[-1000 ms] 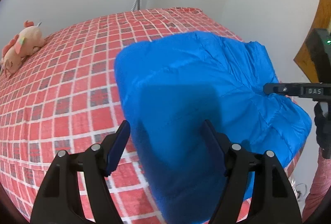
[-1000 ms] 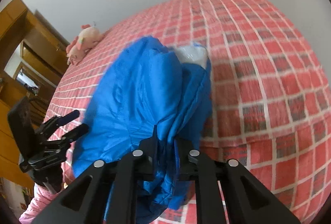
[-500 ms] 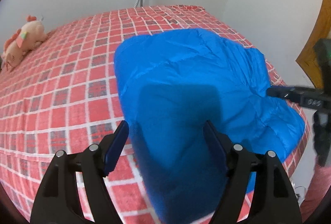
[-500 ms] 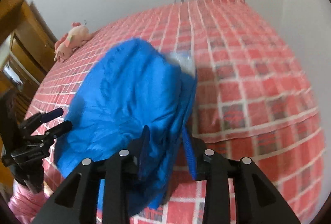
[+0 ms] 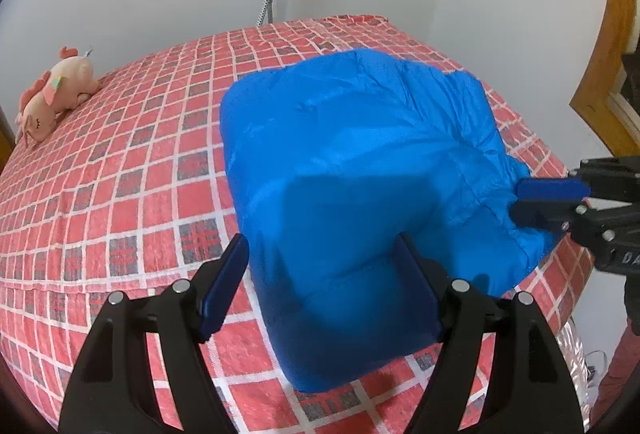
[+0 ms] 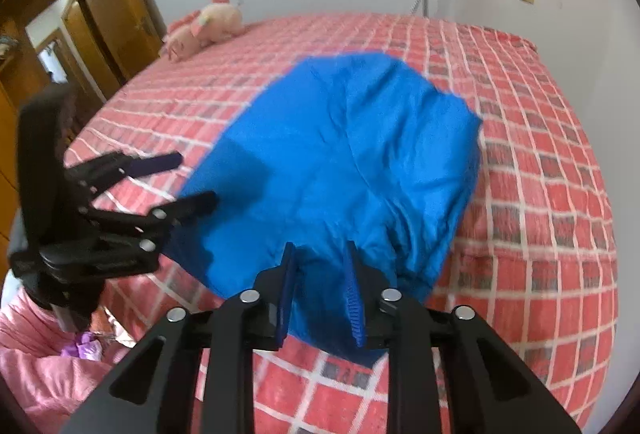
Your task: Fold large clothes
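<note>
Right gripper (image 6: 320, 286) closing, blue jacket (image 6: 344, 169) hem between its pads — contact unclear. Left gripper (image 5: 320, 286) spread wide above the jacket, folded on the checked bed (image 5: 120, 169); near edge hidden.

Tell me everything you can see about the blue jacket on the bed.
The jacket is bright blue, puffy and quilted, with a slightly shiny, crinkled shell. It lies folded into a thick block near the edge of the bed. The left gripper, jaws wide, straddles its near corner. The right gripper has a bunched edge between its closing jaws.
</note>
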`<state>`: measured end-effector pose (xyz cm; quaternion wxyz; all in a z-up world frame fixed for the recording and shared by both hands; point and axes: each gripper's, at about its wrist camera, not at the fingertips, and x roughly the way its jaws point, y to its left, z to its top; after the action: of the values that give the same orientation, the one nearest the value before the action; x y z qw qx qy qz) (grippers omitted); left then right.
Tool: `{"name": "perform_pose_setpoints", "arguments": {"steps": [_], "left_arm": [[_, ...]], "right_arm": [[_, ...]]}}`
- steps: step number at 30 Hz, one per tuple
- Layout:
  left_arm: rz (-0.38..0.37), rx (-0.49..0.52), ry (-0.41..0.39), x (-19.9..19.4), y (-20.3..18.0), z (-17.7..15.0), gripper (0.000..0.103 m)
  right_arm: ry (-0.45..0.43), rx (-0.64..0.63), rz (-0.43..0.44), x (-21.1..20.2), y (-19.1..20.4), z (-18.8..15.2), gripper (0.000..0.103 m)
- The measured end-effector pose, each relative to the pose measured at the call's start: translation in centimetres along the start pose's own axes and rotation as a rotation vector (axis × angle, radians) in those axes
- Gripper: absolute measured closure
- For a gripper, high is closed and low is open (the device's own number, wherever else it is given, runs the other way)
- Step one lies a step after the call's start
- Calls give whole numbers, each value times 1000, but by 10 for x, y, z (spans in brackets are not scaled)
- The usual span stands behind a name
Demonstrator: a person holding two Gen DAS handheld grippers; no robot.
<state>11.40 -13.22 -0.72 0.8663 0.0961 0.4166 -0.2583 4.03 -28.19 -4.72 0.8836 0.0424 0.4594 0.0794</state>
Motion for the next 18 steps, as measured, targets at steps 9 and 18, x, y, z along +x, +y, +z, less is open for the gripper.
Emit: {"name": "perform_pose_setpoints", "arguments": {"steps": [9,18], "left_arm": [[-11,18,3,20,-6,-20,27],[-46,-31,16,26,4,-21,25]], "right_arm": [[1,117,65,37,-31,-45,83],[-27,133,37,38,-26,-49,84]]}}
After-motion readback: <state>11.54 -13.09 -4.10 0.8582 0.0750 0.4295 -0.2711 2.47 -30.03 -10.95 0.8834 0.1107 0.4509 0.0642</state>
